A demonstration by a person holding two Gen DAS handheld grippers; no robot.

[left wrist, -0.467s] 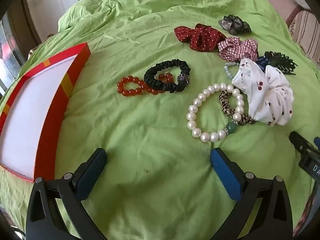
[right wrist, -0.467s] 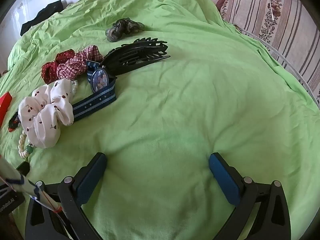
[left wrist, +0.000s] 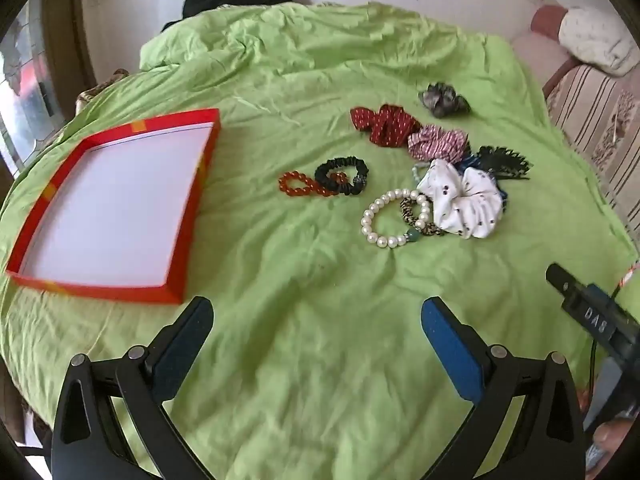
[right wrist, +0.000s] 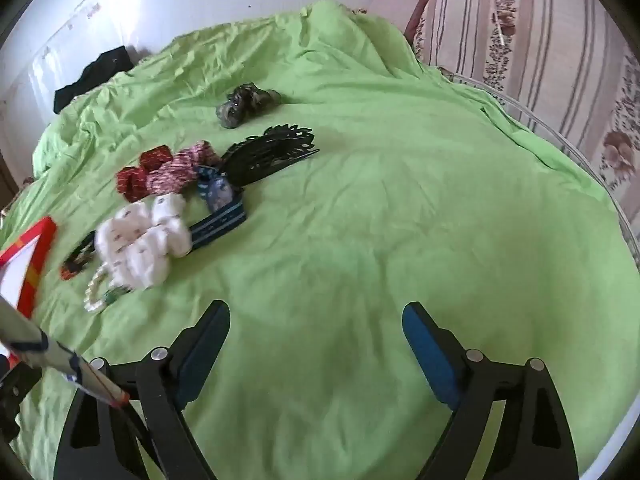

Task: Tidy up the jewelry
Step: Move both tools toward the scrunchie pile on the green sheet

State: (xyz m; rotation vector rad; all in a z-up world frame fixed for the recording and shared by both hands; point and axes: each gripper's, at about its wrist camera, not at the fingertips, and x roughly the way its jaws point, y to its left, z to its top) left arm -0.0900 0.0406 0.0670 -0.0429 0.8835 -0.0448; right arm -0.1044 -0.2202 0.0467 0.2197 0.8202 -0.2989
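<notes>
Both grippers hung wide open over bare green bedsheet [left wrist: 320, 340], nothing between the left gripper [left wrist: 318, 320] or the right gripper [right wrist: 316, 320] fingers. The shallow red cardboard tray with a white floor [left wrist: 192, 216] lay at left of the left view. The white pearl bracelet [left wrist: 384, 224] sat mid-frame, touching the white printed scrunchie [left wrist: 464, 204]. Open sheet filled the right view's right half.

Pearl bracelet [left wrist: 394, 219], red bead bracelet [left wrist: 304, 185], scrunchies — flat beside empty red tray [left wrist: 192, 216]
</notes>
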